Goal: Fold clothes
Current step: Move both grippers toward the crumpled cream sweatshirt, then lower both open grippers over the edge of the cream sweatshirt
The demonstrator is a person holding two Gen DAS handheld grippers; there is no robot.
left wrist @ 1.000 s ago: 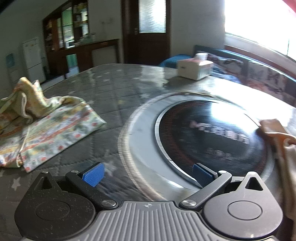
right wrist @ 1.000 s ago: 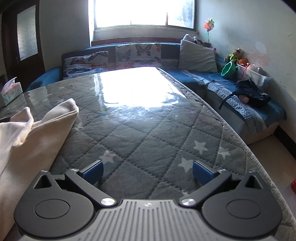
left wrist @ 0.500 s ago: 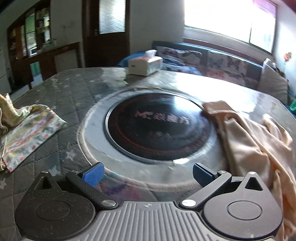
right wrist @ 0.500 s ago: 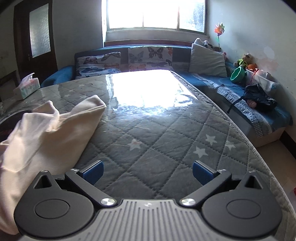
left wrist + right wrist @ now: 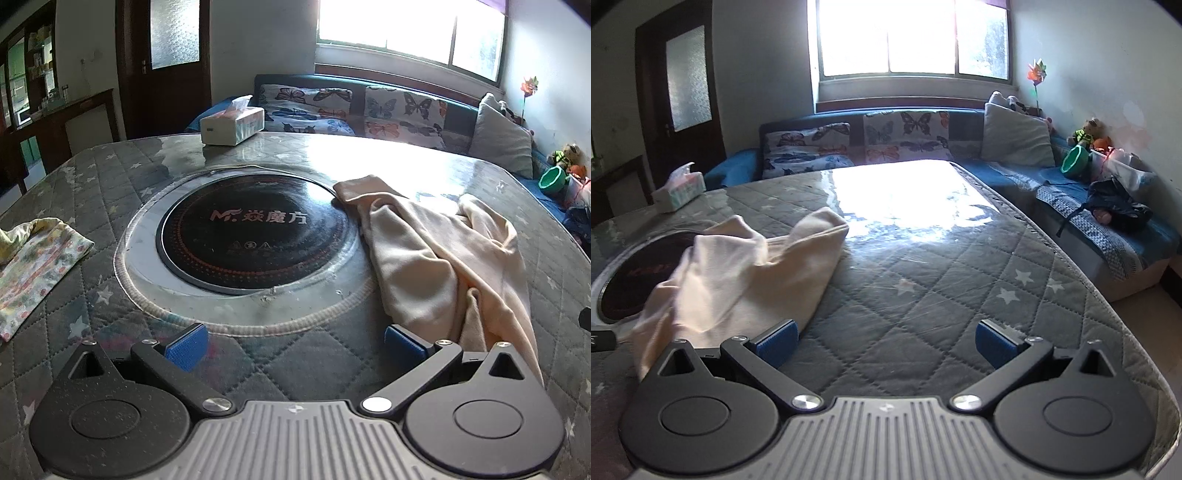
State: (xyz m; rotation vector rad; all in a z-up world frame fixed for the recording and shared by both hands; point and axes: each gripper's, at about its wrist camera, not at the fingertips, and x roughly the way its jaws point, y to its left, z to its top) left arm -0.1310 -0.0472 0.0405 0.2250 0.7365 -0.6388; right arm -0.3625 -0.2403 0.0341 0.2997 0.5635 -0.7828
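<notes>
A crumpled cream garment (image 5: 439, 258) lies on the quilted table, right of the round black cooktop (image 5: 251, 236); it also shows in the right wrist view (image 5: 738, 273). A floral garment (image 5: 33, 266) lies at the left edge. My left gripper (image 5: 291, 345) is open and empty above the table's near side, its right finger close to the cream garment's near edge. My right gripper (image 5: 884, 341) is open and empty, with the cream garment just ahead of its left finger.
A tissue box (image 5: 232, 125) stands at the table's far side. The grey star-quilted table cover (image 5: 942, 280) runs to the right edge. A blue sofa (image 5: 1071, 192) with cushions wraps the far and right sides. A door (image 5: 162, 62) is at the back left.
The left gripper has swung right, bringing the cream garment into full view and pushing the floral garment to the left edge. The right gripper has turned left and pulled back, showing more of the cream garment.
</notes>
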